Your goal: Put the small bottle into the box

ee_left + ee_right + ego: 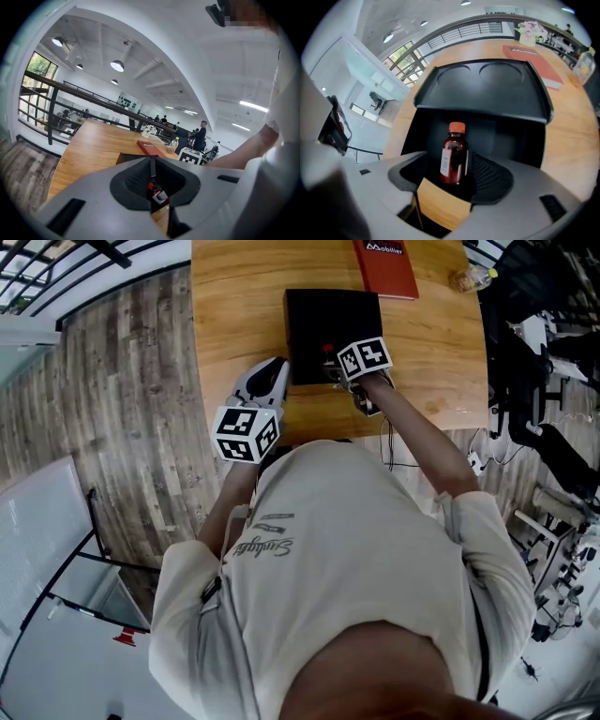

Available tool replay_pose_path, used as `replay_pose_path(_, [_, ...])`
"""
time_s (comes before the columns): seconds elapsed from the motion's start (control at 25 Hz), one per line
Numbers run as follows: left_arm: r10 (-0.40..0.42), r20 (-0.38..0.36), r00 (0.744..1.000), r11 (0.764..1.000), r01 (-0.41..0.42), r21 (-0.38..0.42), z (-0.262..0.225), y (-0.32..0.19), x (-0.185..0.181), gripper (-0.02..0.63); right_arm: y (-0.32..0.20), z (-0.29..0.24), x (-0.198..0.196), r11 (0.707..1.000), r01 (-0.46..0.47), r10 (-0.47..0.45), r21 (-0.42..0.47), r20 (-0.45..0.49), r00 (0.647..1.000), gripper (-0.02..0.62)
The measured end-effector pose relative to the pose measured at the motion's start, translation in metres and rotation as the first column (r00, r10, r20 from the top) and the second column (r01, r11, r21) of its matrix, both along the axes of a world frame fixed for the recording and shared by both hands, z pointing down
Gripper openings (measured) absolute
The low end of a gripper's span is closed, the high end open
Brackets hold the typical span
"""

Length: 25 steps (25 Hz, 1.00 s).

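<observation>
Plainly, the right gripper [450, 185] pinches the bottle [454, 153] between its fingers [492, 176], upright at the near edge of the open box [487, 89] — whether its base sits inside is hard to tell. The left gripper [151, 169] is pressed together, empty, at the near edge of the table [234, 296]. A book [385, 266] lies beyond the box — plank floor [122, 381] alongside.

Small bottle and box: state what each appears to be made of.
Small bottle: brown translucent glass or plastic, glossy by its highlights; orange cap likely plastic, paper-looking white label. Box: black, matte, probably moulded plastic, given round recesses in its lid.
</observation>
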State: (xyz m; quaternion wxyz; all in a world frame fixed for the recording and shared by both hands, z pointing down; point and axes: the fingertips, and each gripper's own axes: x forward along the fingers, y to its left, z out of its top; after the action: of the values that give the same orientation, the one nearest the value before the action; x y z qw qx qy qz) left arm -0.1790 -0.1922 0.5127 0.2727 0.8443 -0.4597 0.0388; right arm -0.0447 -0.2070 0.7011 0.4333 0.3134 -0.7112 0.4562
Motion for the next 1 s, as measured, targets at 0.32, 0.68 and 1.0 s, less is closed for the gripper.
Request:
replay_pose_path(0.32, [0.016, 0.031, 0.999, 1.0, -0.017, 0.017, -0.014, 0.006, 0.008, 0.041, 0.011, -0.038, 0.001, 0.991, 0.049, -0.057, 0.122, 0.064, 0.996, 0.241])
replay_pose_path(0.68, [0.016, 0.091, 0.996, 0.998, -0.022, 0.061, -0.042, 0.004, 0.008, 0.04, 0.02, -0.127, 0.005, 0.9, 0.108, -0.179, 0.423, 0.13, 0.975, 0.019])
replay_pose_path(1.0, [0.012, 0.137, 0.99, 0.993, -0.028, 0.119, -0.074, 0.0, 0.012, 0.04, 0.008, -0.208, 0.01, 0.794, -0.062, -0.177, 0.605, 0.328, 0.928, -0.006])
